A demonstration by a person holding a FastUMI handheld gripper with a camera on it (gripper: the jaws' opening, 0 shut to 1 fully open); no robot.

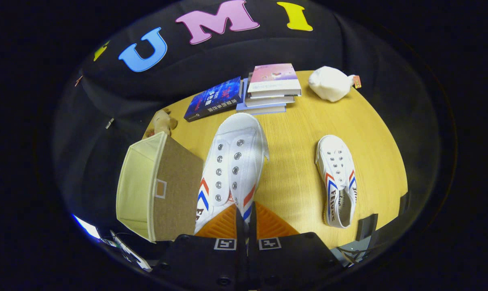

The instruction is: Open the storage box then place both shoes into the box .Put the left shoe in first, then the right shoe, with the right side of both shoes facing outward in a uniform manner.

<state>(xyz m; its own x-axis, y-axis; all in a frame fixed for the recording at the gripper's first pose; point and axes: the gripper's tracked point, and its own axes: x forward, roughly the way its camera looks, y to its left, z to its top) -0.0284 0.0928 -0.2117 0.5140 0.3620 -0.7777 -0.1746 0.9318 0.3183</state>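
A white canvas slip-on shoe with metal eyelets and red and blue chevrons on its sides [233,169] is lifted above the round yellow wooden table [296,186], toe pointing away towards the books. Its heel end sits between the fingers of the gripper [246,226], which are drawn close together and pinch the shoe's side wall at the heel opening.

Just beside this shoe, on the side of the box, stands the open fabric storage box [155,190], cream inside and beige-brown outside, with a small label window on its wall. The part of its interior that shows holds nothing; its bottom is hidden.

The second white canvas shoe of the same pattern [337,180] lies flat on the table, well apart on the other side of the fingers, opening up.

Beyond the held shoe's toe lie a dark blue book [213,99] and a stack of books with a pink cover on top [270,87]. A white plush toy [330,83] rests near the table's far rim, and a small tan plush figure [162,121] sits behind the box.
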